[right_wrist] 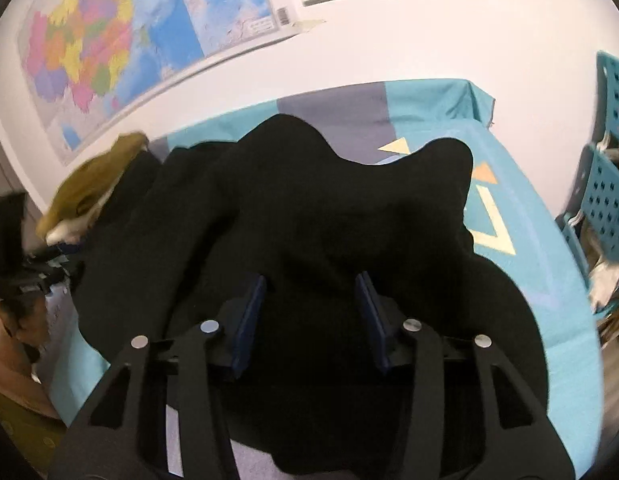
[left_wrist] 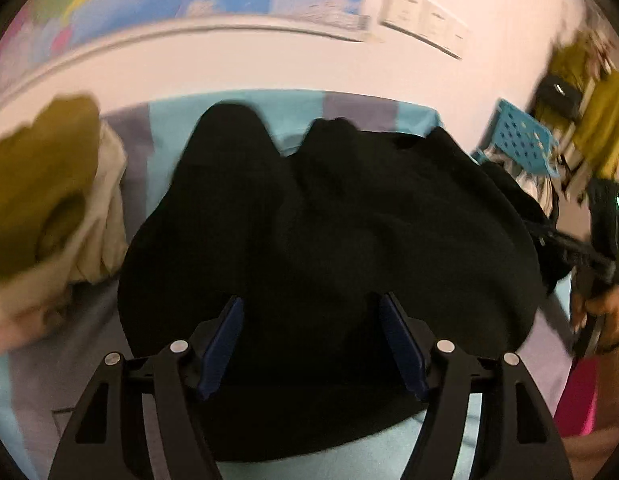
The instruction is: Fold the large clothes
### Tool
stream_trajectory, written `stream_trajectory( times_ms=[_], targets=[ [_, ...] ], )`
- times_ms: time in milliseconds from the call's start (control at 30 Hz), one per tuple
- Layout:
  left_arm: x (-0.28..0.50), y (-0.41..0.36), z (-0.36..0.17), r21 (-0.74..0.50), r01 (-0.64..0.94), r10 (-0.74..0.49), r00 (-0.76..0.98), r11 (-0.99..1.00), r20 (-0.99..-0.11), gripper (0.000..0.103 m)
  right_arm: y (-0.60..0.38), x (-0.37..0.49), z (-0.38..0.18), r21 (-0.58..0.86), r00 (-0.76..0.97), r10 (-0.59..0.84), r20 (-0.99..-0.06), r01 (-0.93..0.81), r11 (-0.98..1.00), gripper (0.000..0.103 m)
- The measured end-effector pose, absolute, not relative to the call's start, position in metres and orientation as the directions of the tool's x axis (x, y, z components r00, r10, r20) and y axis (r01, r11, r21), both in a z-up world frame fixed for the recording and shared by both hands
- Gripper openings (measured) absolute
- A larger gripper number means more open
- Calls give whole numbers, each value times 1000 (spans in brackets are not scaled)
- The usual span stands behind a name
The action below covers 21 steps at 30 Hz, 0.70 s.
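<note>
A: Where does the black garment (left_wrist: 329, 240) lie?

B: Bunched in the middle of the table (right_wrist: 521, 240), on its teal and grey patterned cloth. In the left wrist view it fills the centre; an olive and cream pile of clothes (left_wrist: 49, 200) sits at about nine o'clock of it, and a blue perforated basket (left_wrist: 521, 144) at about two o'clock, off the table.

A: And the grippers?

B: The left gripper (left_wrist: 311, 340) is spread wide above the near part of the garment, nothing pinched between its blue pads. The right gripper (right_wrist: 311, 316) stands narrower but also apart; dark fabric lies under and between its fingers, and I see no pad pressing on it. In the left view the hand (left_wrist: 601, 312) carrying the right gripper shows at about three o'clock.

A: Which step is this, then?

B: I judge it an early one: the garment is still a rumpled heap with two lobes toward twelve o'clock, no flat fold made. Both grippers seem poised to take hold.

A: What does the next move need?

B: Each gripper finding a true edge or corner, not a mid-cloth bulge, so the piece can be drawn flat.
</note>
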<state>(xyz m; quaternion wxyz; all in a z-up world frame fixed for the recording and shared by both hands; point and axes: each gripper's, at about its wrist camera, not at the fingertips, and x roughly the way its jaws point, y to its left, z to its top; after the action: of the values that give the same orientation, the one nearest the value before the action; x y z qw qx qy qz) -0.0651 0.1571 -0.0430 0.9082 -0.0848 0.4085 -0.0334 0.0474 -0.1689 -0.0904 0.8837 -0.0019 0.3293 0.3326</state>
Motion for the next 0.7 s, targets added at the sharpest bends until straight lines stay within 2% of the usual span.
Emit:
stream_trajectory(
  times_ms=[67, 300, 467, 567, 633, 667, 700],
  targets=[
    [-63, 160, -42, -173, -20, -116, 665, 985, -738, 68, -170, 43, -82, 215, 576, 581, -576, -579, 787, 45],
    [-79, 149, -25, -106, -12, -67, 701, 994, -710, 68, -209, 14, -52, 216, 655, 570, -497, -543, 812, 60],
    [-102, 135, -9, -116, 97, -150, 726, 988, -671, 72, -222, 0, -61, 212, 652, 547, -525, -522, 826, 66],
    [-108, 112, -15, -78, 177, -181, 698, 981, -693, 73, -210, -2, -70, 177, 634, 546, -548, -551, 816, 68],
    [-104, 101, -26, -31, 178, -145, 680, 984, -718, 73, -202, 2, -79, 153, 634, 527, -566, -547, 823, 70],
    [-100, 98, -33, -20, 170, -129, 666, 985, -735, 67, -198, 4, -82, 137, 636, 513, -576, -544, 828, 70],
    [-98, 100, -37, -17, 158, -118, 660, 987, -742, 58, -195, 6, -86, 121, 642, 497, -584, -537, 835, 68]
  ],
)
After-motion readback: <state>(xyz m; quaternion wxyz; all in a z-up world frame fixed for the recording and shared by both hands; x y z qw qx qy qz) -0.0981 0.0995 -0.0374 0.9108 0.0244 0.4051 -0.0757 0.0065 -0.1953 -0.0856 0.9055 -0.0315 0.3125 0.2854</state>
